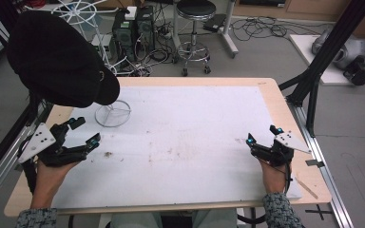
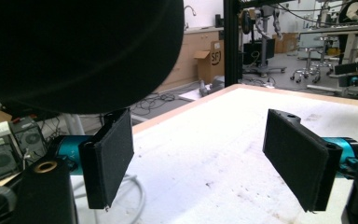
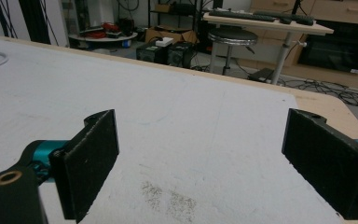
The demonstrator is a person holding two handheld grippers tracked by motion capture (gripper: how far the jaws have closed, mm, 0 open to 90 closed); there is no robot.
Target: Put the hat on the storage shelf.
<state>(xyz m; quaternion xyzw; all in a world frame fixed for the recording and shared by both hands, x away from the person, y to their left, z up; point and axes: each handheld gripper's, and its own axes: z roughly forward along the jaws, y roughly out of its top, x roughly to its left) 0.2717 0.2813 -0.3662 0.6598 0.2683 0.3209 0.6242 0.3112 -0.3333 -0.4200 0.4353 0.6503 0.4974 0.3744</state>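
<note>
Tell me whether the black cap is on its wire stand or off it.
On it. The black cap sits atop the white wire stand, above the table. The left gripper is beside the stand's base, fingers apart, nothing held.

High view: we look forward and down from above the near edge of the table (image 1: 275, 102). Left and right gripper views: we sit low, close to the white mat (image 3: 182, 121), facing far. All three share that mat.
</note>
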